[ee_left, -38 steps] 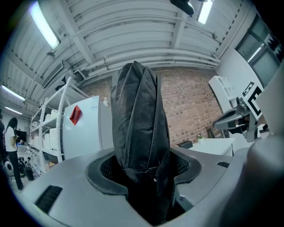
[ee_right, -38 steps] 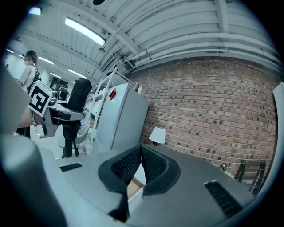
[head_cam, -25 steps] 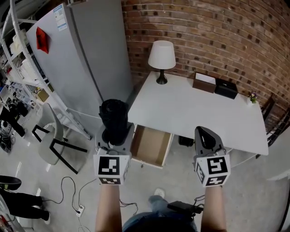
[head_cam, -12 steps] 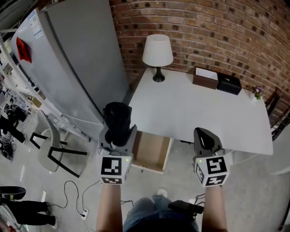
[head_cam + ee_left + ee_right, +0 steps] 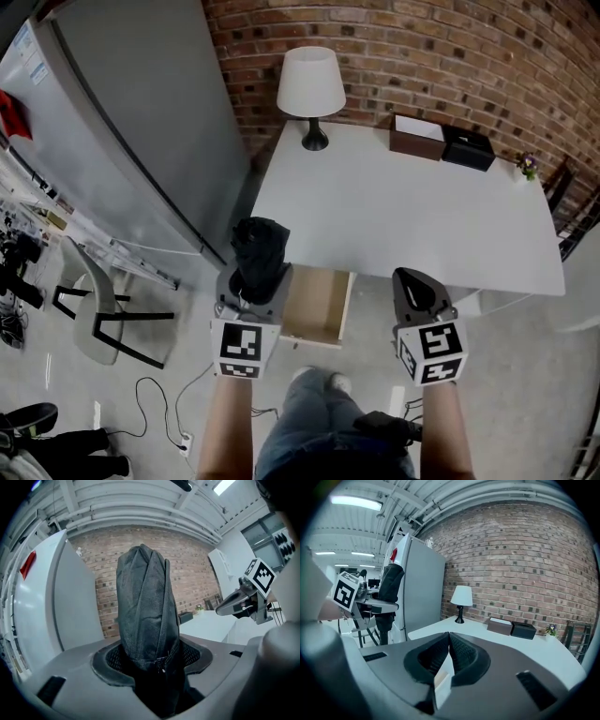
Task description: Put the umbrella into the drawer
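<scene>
Gripping the umbrella are the left tongs — the pads press on its lower part from both sides.

Umbrella: folded, black, in a matching fabric sleeve with lengthwise pleats and a rounded top. A seam with a small zip pull shows just above the pads. It sticks out past the tips, stubby and thick.

Location: in the head view the umbrella is held in the air over the floor, just beside the left edge of the drawer. It is not inside. The drawer stands pulled out from under the white tabletop, with its wooden bottom showing.

Hands: both forearms reach forward from the lower edge, roughly parallel, with each marker cube facing the camera. The left tongs point ahead along the drawer's left side. The right tongs point at the tabletop's front edge, to the right of the drawer and well apart from the left pair.

Right tongs: tips closed on each other — nothing between them.
</scene>
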{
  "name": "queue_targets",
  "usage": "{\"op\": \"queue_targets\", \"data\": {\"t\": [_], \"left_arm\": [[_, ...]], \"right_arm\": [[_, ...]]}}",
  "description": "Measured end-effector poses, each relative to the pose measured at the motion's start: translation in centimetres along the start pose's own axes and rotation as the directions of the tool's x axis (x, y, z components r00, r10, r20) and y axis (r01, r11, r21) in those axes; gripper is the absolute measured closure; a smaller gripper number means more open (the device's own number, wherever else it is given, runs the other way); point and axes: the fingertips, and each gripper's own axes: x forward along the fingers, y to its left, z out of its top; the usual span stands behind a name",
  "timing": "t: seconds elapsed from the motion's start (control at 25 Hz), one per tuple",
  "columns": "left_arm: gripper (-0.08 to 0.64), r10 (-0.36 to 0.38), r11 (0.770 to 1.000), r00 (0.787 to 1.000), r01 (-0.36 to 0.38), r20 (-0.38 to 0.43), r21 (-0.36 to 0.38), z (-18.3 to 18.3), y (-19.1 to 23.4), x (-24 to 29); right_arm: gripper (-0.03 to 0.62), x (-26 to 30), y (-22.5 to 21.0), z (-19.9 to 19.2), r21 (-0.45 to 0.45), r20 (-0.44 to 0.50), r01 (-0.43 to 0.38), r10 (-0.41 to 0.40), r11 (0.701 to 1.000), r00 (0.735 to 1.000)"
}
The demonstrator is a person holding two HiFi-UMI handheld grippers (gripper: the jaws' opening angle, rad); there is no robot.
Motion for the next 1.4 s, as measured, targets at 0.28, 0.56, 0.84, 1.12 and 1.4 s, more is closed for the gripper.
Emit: {"op": "queue_targets", "data": {"t": [0.28,0.56,0.84,1.12,1.4], "left_arm": [[0.311,-0.134,0.991,0.99,0.134,-0.045,-0.012,-4.0,-0.6,2.0],[0.311,-0.246,0.969,0.962,0.245,-0.115,-0.021,-8.1,-1.4,4.0],[0.311,-0.385,0.922,0.905,0.387,-0.182,-0.025,-12.4,-3.5,6.1],[0.311,-0.495,0.859,0.822,0.511,-0.283,-0.018,-17.1,-6.2,7.6],[0.311,-0.577,0.781,0.728,0.625,-0.37,0.013,-20.7,-9.0,8.2]], "right_arm": [[0.592,1.3,2.0,-2.4,0.034,-0.081,0.031,-0.028,0.999,0.996],[0.592,2.1,2.7,-4.4,0.06,-0.154,0.073,-0.063,0.996,0.986],[0.592,3.0,3.7,-7.1,0.075,-0.234,0.092,-0.072,0.993,0.97],[0.592,4.6,4.7,-9.1,0.102,-0.285,0.094,-0.062,0.99,0.957],[0.592,4.5,4.8,-11.2,0.158,-0.325,0.136,-0.078,0.978,0.943]]}}
